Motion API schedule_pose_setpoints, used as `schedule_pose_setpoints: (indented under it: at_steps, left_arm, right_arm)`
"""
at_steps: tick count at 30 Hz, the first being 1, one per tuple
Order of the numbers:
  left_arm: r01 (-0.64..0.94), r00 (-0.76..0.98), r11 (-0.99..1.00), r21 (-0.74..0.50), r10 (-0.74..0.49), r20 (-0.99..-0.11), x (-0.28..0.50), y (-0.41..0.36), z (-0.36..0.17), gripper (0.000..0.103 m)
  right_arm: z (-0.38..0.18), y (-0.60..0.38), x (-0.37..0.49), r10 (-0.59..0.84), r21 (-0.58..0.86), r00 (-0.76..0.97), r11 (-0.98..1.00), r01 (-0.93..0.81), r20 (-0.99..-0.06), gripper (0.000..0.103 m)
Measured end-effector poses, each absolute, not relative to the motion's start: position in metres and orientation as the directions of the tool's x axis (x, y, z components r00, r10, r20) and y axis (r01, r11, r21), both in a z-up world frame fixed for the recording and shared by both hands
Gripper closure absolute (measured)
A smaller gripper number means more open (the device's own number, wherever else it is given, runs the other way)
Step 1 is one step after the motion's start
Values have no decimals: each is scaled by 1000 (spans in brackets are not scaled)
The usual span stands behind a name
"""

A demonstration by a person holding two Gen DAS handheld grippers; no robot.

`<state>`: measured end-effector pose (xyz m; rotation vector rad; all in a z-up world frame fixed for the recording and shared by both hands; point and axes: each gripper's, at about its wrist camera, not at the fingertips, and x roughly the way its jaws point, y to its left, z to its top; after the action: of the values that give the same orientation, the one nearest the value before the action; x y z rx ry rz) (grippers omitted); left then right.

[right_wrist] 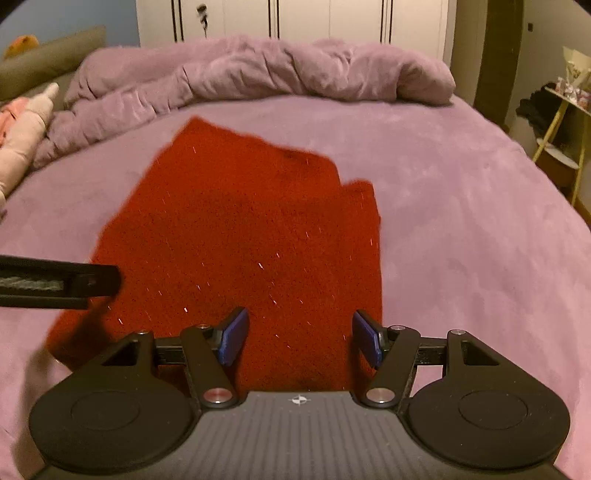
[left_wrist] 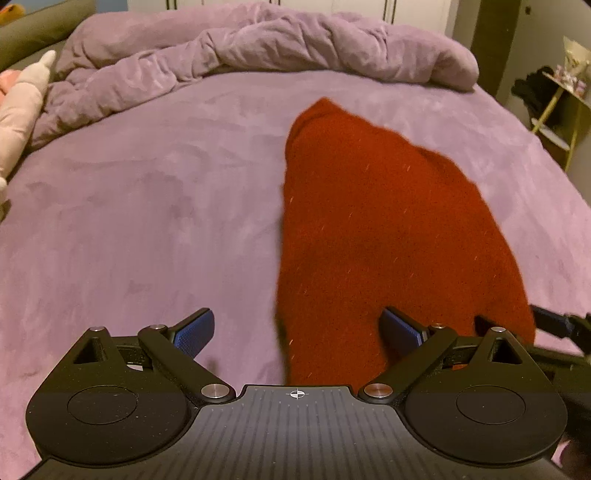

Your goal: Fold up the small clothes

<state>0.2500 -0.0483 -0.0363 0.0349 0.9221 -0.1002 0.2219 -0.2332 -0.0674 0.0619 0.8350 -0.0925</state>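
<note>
A red knitted garment [right_wrist: 236,236] lies flat on the purple bed cover [right_wrist: 461,229]; it also shows in the left wrist view [left_wrist: 376,229], stretching away to the right of centre. My left gripper [left_wrist: 299,332] is open, its jaws spread wide over the garment's near left edge, holding nothing. My right gripper [right_wrist: 299,338] is open above the garment's near edge, holding nothing. The left gripper's side shows in the right wrist view [right_wrist: 59,282] at the garment's left edge. The right gripper's tip shows at the right edge of the left wrist view [left_wrist: 554,323].
A crumpled purple duvet [left_wrist: 258,48] lies heaped along the far side of the bed. A pink stuffed toy [left_wrist: 22,107] lies at the left edge. A yellow-legged side table [right_wrist: 565,122] with small items stands to the right. White wardrobe doors [right_wrist: 295,18] stand behind.
</note>
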Motion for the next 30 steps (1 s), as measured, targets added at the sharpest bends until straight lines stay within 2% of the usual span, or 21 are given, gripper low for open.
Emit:
schedule_pose_setpoints:
  at_steps: [3, 7, 8, 12, 14, 17, 20, 25, 30]
  left_arm:
    - [83, 587, 996, -43, -84, -806, 249, -40, -45, 1]
    - [90, 575, 994, -56, -98, -812, 243, -30, -45, 1]
    - [98, 580, 994, -41, -91, -810, 240, -28, -45, 1]
    - [65, 578, 997, -51, -79, -812, 232, -18, -47, 1]
    - [51, 573, 997, -52, -72, -817, 231, -17, -47, 1]
    - [84, 554, 995, -49, -88, -828, 233, -17, -45, 1]
    - [91, 544, 993, -75, -113, -832, 229, -14, -33, 2]
    - [149, 570, 988, 42, -51, -820, 199, -21, -16, 1]
    - [157, 589, 976, 149, 29, -807, 158, -28, -12, 0]
  right_arm:
    - [-72, -234, 227, -61, -1, 656, 996, 92, -752, 32]
    - [-63, -236, 227, -51, 7, 635, 996, 88, -771, 30]
    - [-57, -235, 222, -39, 25, 642, 996, 90, -766, 31]
    - [-40, -221, 202, 37, 90, 712, 995, 37, -701, 43]
    - [-46, -204, 201, 30, 34, 713, 999, -9, -701, 45]
    - [-66, -196, 212, -44, -69, 658, 998, -13, -752, 45]
    - [-60, -209, 211, -92, -43, 634, 995, 92, -767, 38]
    - [-48, -217, 190, -101, -44, 546, 992, 116, -832, 28]
    - [-45, -202, 149, -69, -40, 513, 997, 67, -856, 5]
